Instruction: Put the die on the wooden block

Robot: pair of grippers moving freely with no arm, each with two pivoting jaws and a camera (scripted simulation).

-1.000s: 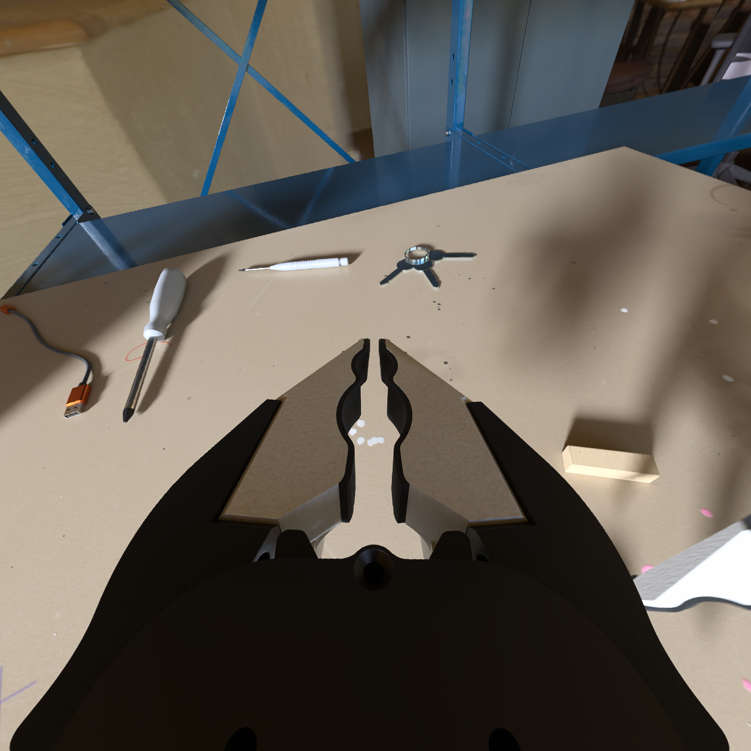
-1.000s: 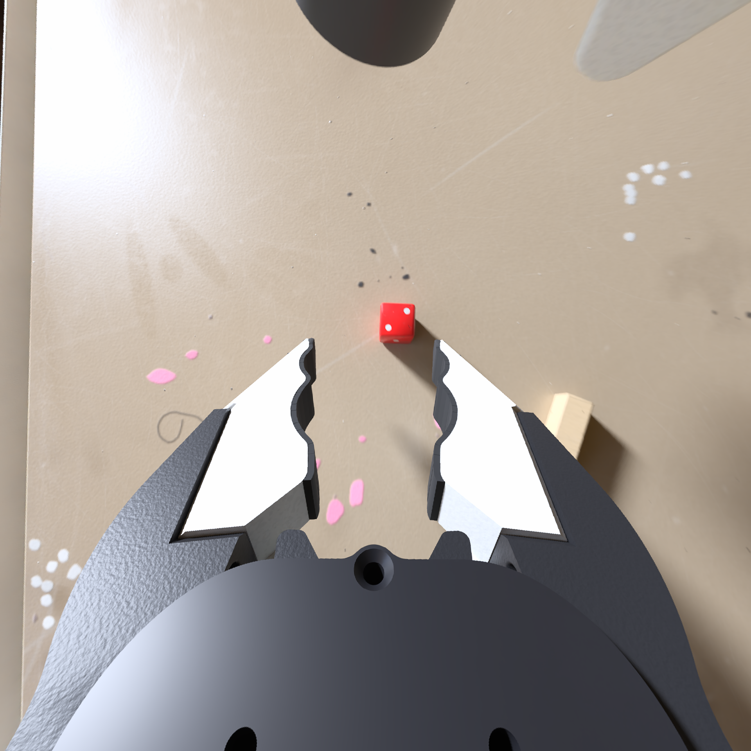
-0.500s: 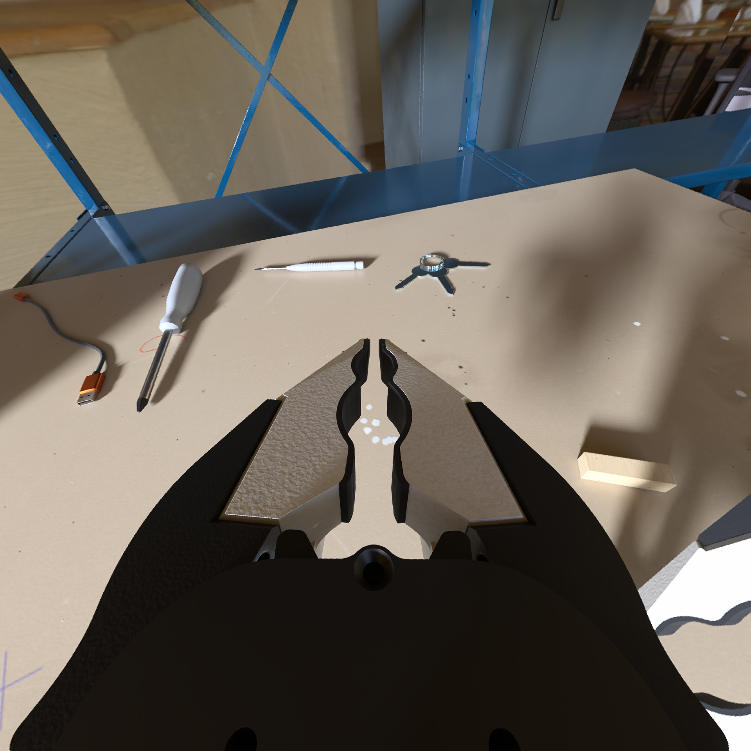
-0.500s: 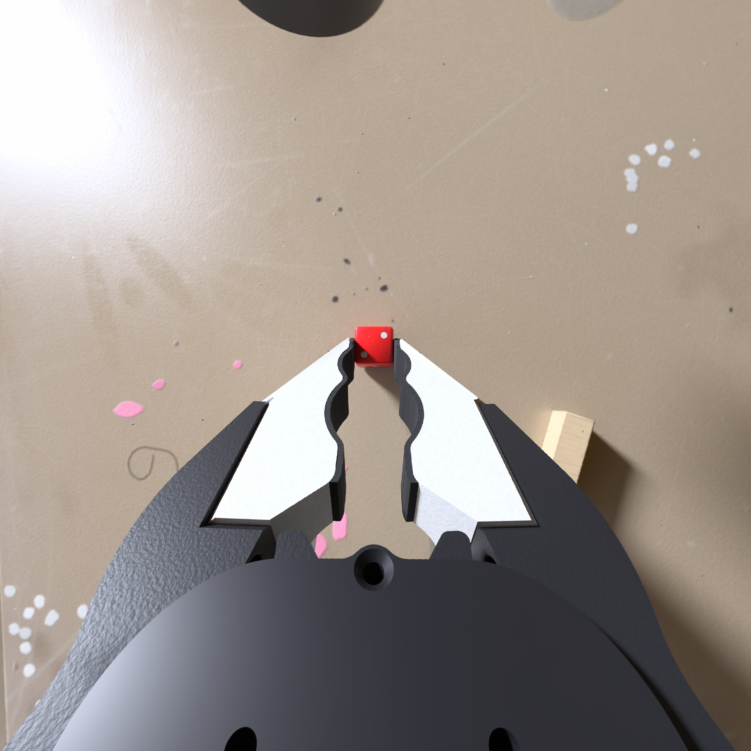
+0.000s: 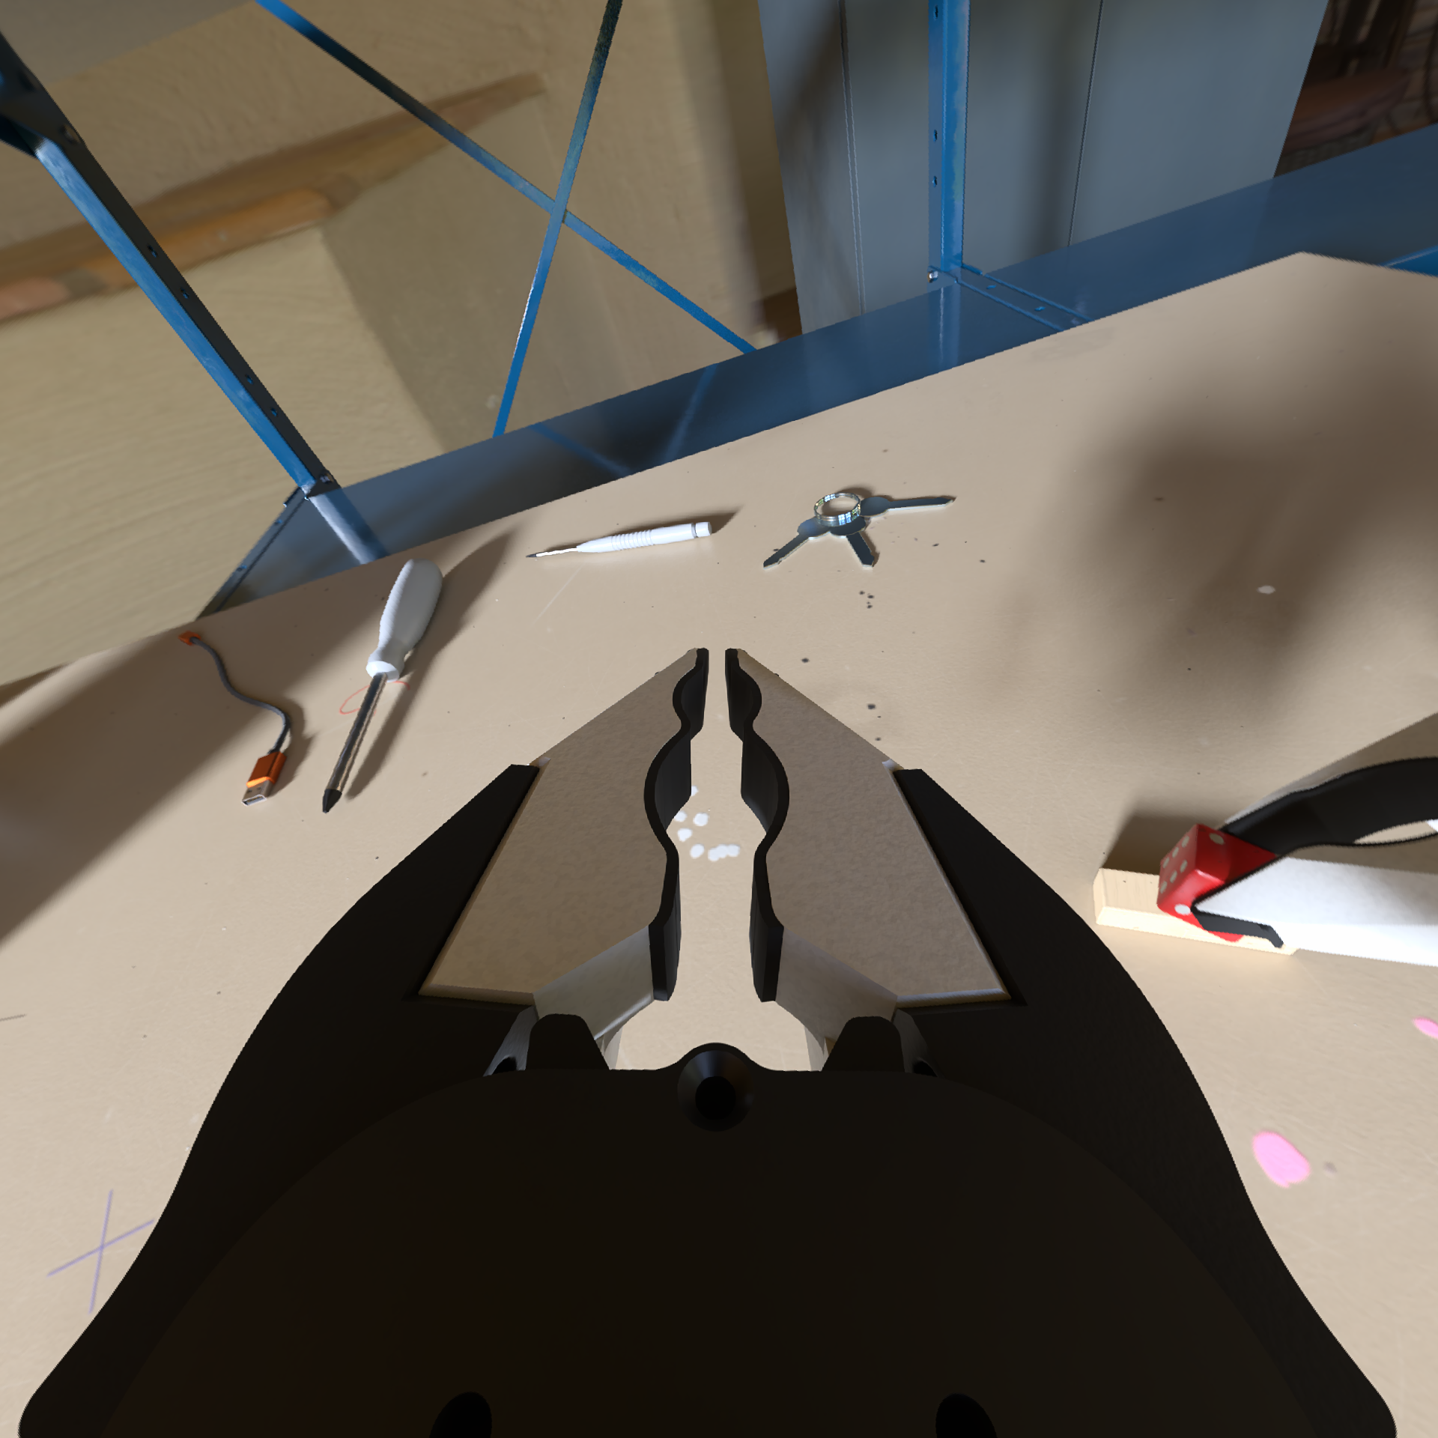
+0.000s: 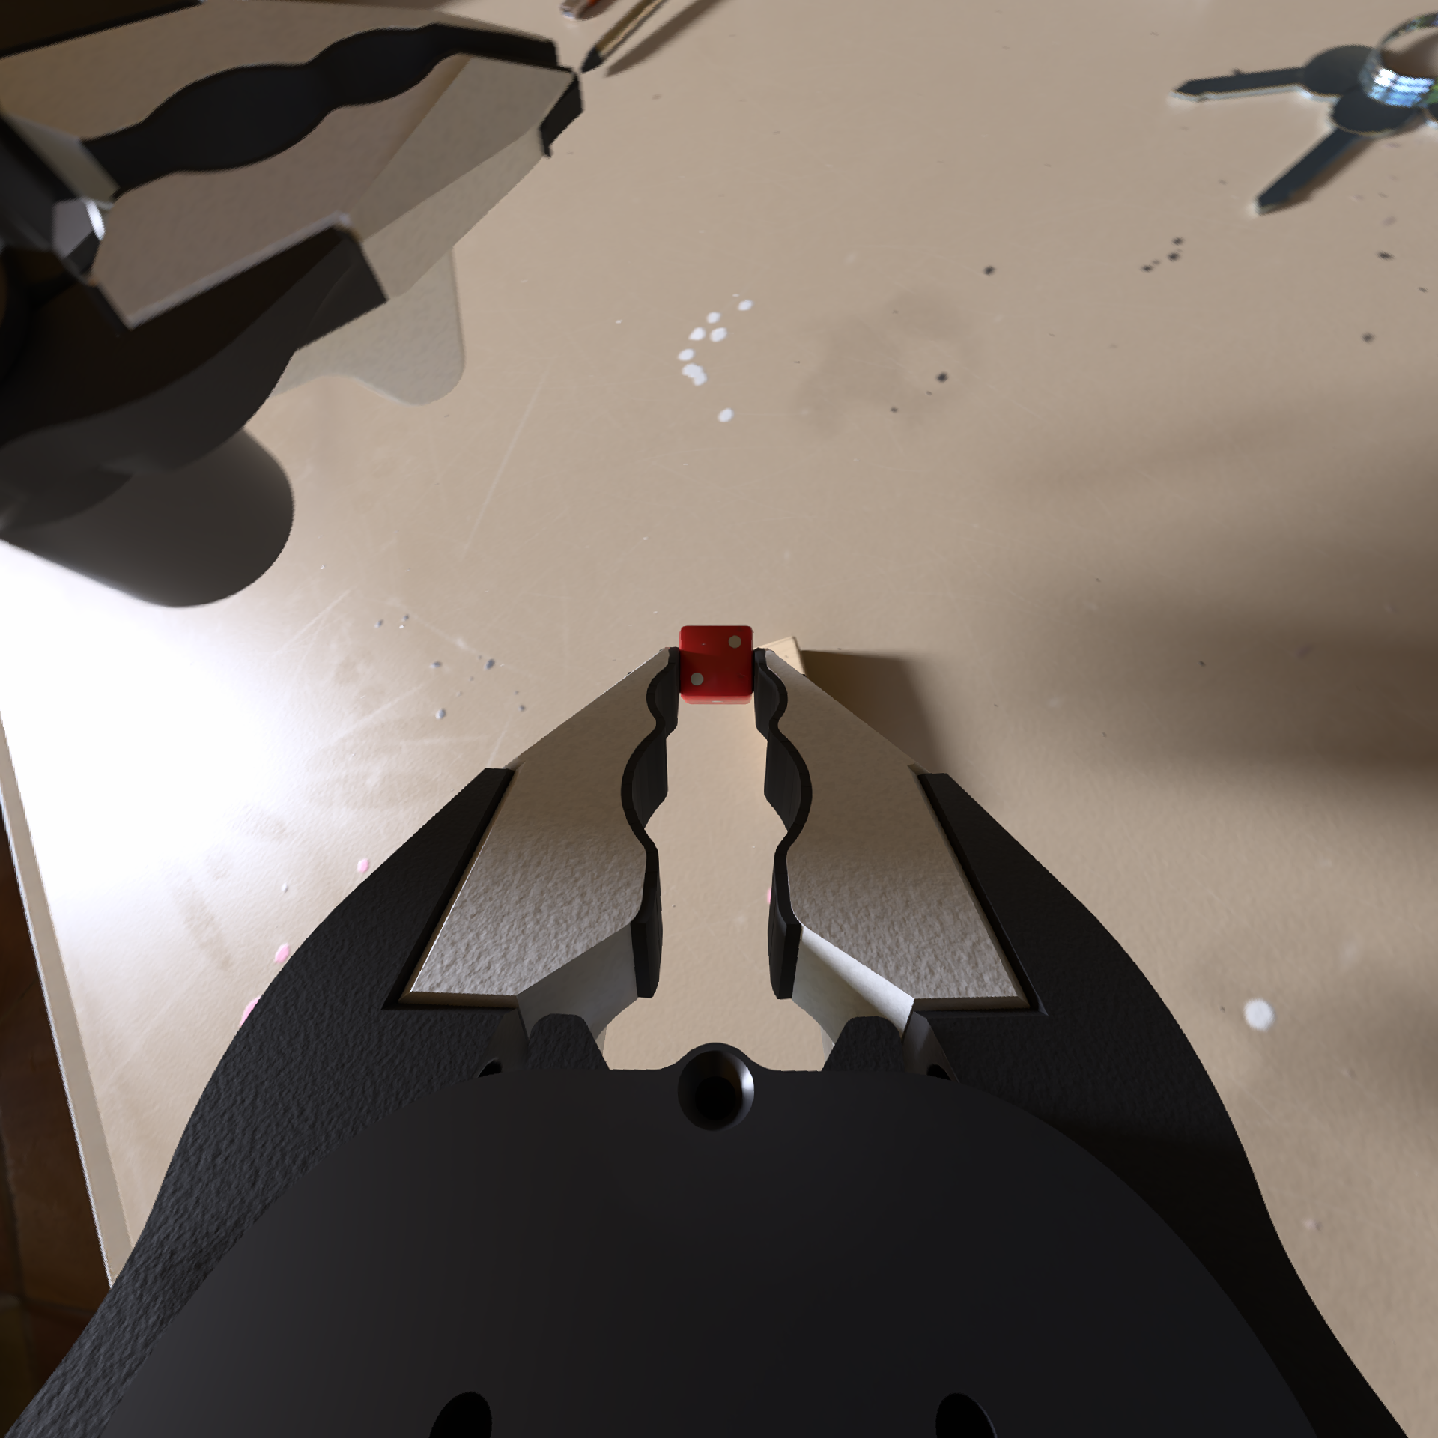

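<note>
My right gripper (image 6: 716,669) is shut on the red die (image 6: 716,665), pinched between its fingertips. In the left wrist view the die (image 5: 1194,871) hangs just above the left end of the pale wooden block (image 5: 1128,903), with the right gripper's fingers (image 5: 1323,895) reaching in from the right edge. In the right wrist view only a corner of the block (image 6: 782,646) shows behind the right fingertip. My left gripper (image 5: 717,661) is shut and empty above the table, left of the block. It also shows at the upper left of the right wrist view (image 6: 233,171).
On the tan table (image 5: 1089,622) lie a white-handled screwdriver (image 5: 381,669), a small white precision screwdriver (image 5: 630,538), a bunch of keys (image 5: 840,525) and a grey cable with an orange plug (image 5: 257,739). Blue shelving (image 5: 856,373) stands behind the table's far edge.
My right gripper closed on the die, lifted it off the table and carried it over to the wooden block. The left gripper stayed shut and drifted slightly.
</note>
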